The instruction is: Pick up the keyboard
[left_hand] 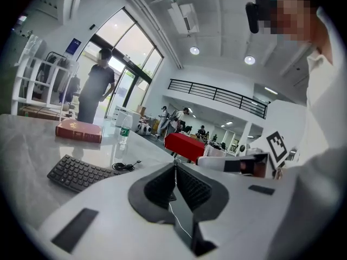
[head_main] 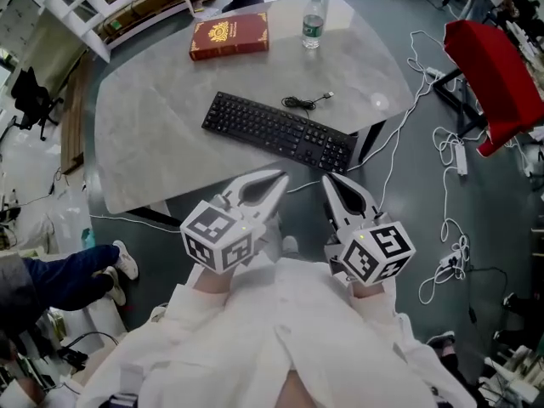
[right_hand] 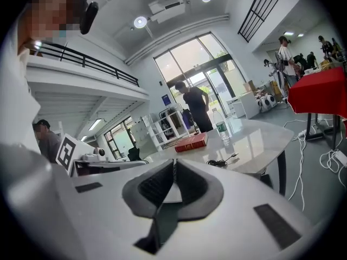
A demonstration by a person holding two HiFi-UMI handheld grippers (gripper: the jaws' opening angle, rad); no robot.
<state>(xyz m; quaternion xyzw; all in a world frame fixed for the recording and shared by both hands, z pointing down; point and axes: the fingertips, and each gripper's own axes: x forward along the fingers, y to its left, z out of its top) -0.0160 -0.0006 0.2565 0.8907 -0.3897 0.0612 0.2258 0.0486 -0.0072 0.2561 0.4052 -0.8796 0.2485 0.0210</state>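
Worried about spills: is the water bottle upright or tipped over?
Upright: the bottle stands on its base on the table, cap at the top.

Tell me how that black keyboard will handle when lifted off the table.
The keyboard is a long, thin, rigid-looking slab: likely stiff and light, but apt to tilt if gripped at one end. The coiled cable beside it would probably dangle. On the glossy table it may slide when nudged.
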